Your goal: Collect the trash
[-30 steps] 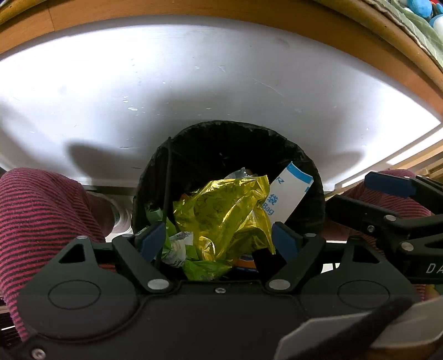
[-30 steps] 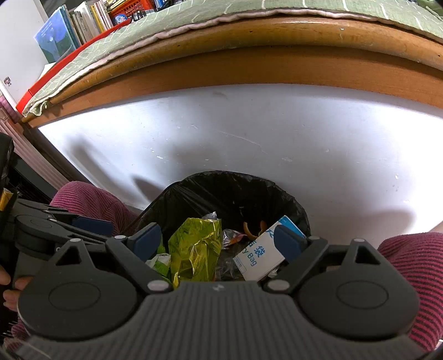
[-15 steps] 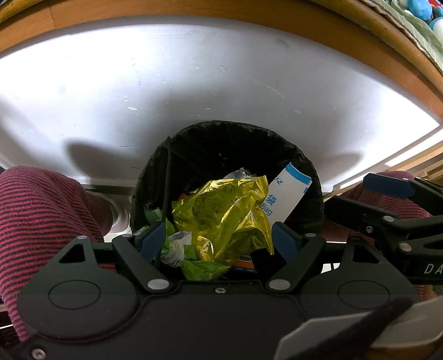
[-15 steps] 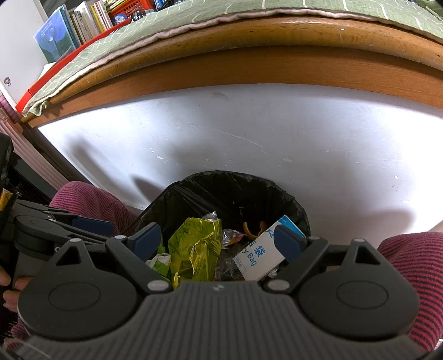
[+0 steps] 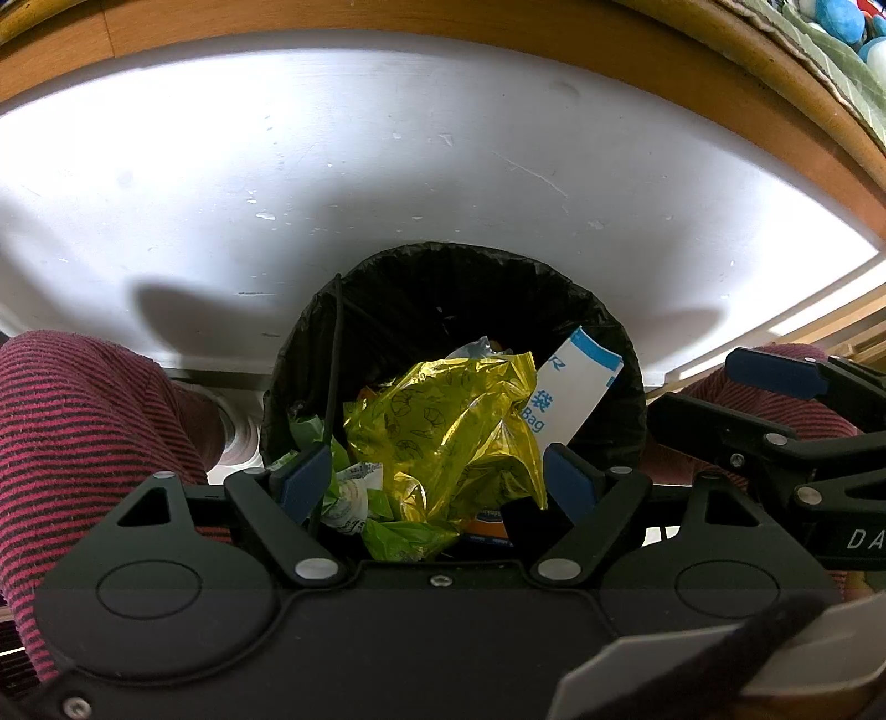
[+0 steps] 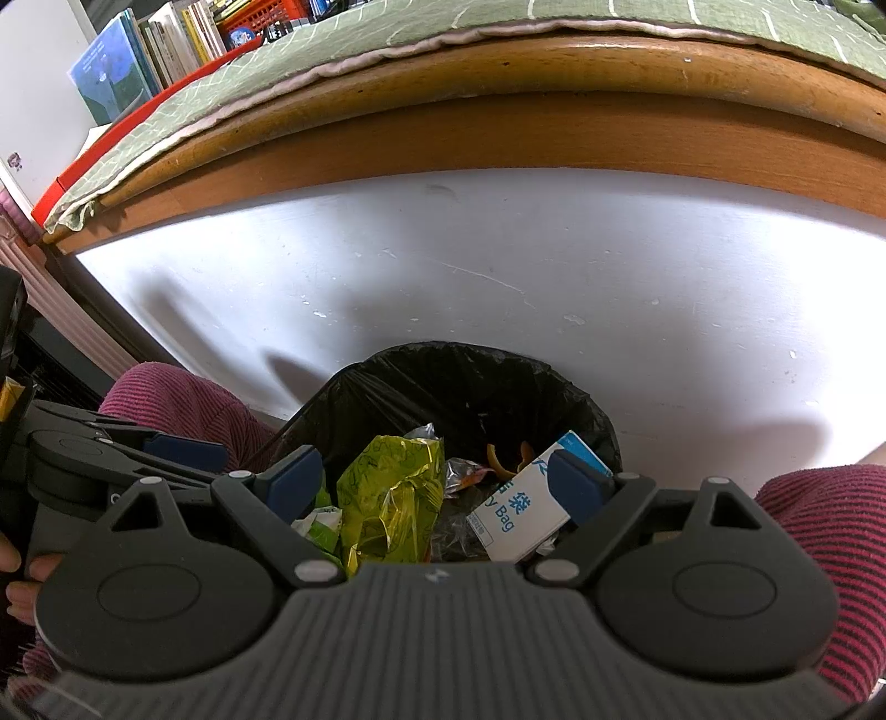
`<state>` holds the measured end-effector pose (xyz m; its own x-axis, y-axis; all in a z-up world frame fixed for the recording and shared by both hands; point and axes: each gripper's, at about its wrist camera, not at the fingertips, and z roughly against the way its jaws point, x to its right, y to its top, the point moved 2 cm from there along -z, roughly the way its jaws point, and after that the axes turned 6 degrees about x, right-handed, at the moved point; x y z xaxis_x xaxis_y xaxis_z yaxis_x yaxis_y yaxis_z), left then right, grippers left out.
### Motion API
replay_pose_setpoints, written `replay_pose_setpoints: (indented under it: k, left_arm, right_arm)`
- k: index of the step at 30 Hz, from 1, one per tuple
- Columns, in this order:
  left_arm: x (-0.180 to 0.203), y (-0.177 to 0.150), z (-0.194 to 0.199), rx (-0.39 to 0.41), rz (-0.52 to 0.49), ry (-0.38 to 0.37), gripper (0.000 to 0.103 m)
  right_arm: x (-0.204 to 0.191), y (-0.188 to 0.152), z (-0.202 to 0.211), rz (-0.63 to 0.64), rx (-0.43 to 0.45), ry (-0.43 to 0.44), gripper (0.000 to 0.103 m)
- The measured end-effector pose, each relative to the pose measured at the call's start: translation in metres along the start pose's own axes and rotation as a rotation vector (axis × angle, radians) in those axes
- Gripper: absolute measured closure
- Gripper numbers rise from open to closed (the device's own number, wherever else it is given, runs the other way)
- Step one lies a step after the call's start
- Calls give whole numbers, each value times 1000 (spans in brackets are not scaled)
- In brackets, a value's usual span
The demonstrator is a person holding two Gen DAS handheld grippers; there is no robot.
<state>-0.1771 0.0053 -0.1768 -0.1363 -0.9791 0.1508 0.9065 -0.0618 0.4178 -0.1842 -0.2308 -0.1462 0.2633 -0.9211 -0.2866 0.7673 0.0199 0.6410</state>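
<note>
A round bin lined with a black bag stands on the floor between a person's knees. Inside lie a crumpled yellow wrapper, a white and blue paper bag, green wrappers and orange peel. My left gripper hovers open just above the bin's near rim, nothing between its blue pads. My right gripper is also open and empty over the near rim. In the left wrist view the right gripper shows at the right edge.
A white panel under a wooden table edge rises right behind the bin. Knees in red striped trousers flank the bin on both sides. A green cloth and books lie on the tabletop.
</note>
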Motion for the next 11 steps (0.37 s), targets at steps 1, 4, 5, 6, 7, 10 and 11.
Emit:
replay_pose_setpoints:
  k: [1,4,5,6,7,10,11]
  left_arm:
    - [0,0,0,0,0,-2,21]
    - [1,0,3,12,-2,-7,21]
    - [1,1,3,17,-6,-6,21]
    - [2,1,4,22,-8,-2,21]
    - [3,1,5,27,-11,2,21]
    - [3,2,6,37,-16,10,21]
    - [3,2,7,37,-17,12,21]
  right_arm:
    - [0,0,0,0,0,0,9]
    - [0,0,0,-1,0,-1,9]
    - [0,0,0,-1,0,-1,9]
    - [0,1,0,-1,1,-1,9]
    - [0,1,1,-1,1,-1,9]
    - [-1,2,2,2,5,-1,9]
    - [-1,2,3,2,7,-2,9]
